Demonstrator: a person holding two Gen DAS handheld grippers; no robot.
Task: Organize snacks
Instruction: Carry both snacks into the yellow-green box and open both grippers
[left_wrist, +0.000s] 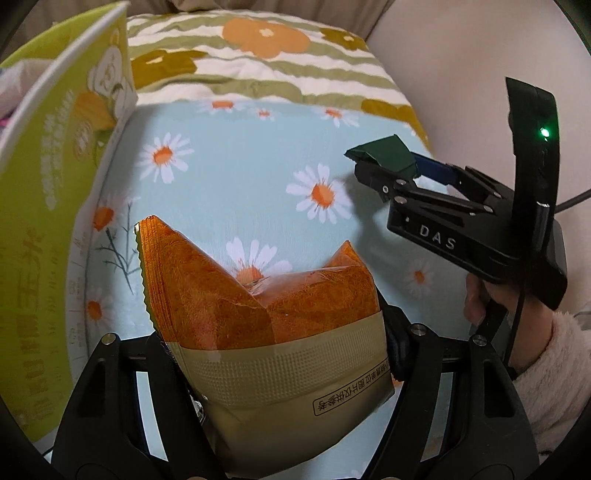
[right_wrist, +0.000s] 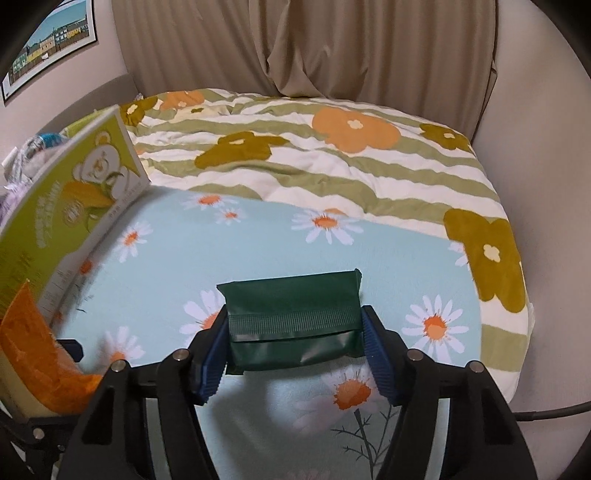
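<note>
An orange and beige snack packet (left_wrist: 258, 314) stands upright between the jaws of my left gripper (left_wrist: 273, 354), which is shut on it above the daisy-print sheet (left_wrist: 240, 166). The same packet (right_wrist: 33, 354) shows at the left edge of the right wrist view. My right gripper (right_wrist: 293, 332) is shut on a small dark green packet (right_wrist: 291, 306), with its blue pads (right_wrist: 210, 362) pressing both ends. In the left wrist view this gripper (left_wrist: 388, 162) hangs at the right with the green packet (left_wrist: 384, 153) at its tip, held by a hand in a fluffy sleeve (left_wrist: 554, 369).
A tall yellow-green carton with a bear picture (left_wrist: 48, 166) (right_wrist: 74, 195) stands open at the left on the bed. A striped quilt with orange and olive flowers (right_wrist: 332, 147) lies behind the sheet. Curtains (right_wrist: 332, 44) and a wall close the far side.
</note>
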